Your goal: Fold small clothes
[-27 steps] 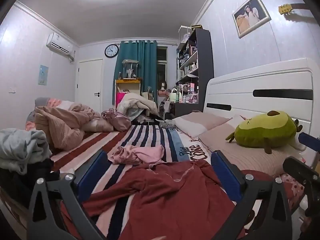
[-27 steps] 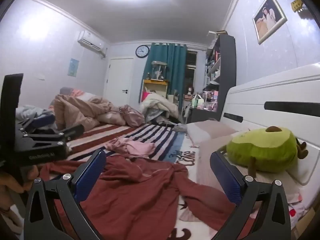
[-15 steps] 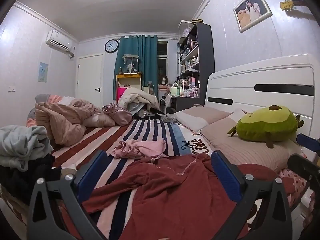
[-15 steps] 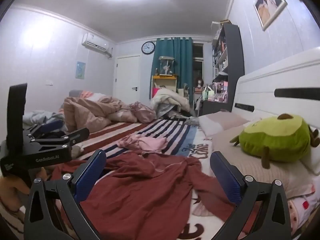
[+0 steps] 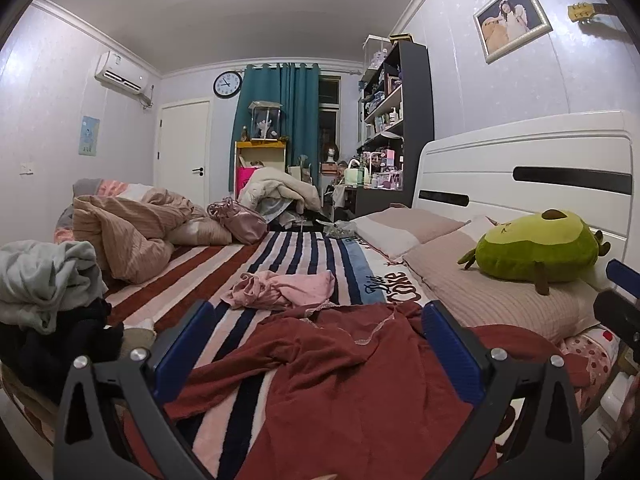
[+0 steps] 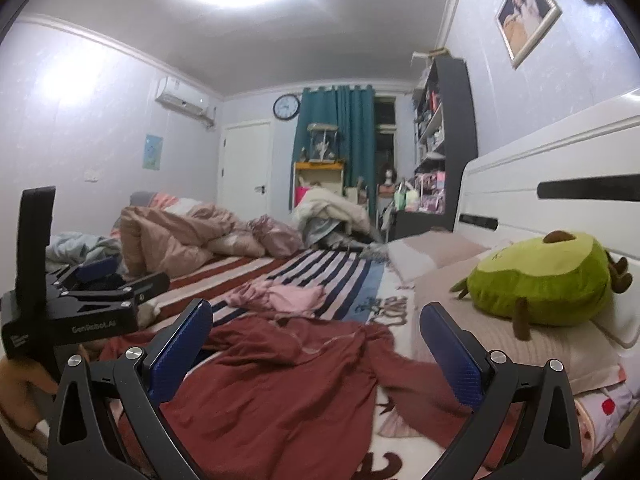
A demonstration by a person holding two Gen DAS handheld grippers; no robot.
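A crumpled dark red garment lies spread on the striped bed, also in the right wrist view. A small pink garment lies bunched just beyond it, seen too in the right wrist view. My left gripper is open and empty, above the red garment's near part. My right gripper is open and empty, over the same garment. The left gripper's body shows at the left of the right wrist view.
A green avocado plush lies on pillows by the white headboard. A pile of grey and dark clothes sits at the left bed edge. A rumpled tan duvet lies at the far left.
Both grippers have tilted slightly, so the bed sits a little lower and nearer in view. Both stay open. The garments have not moved.
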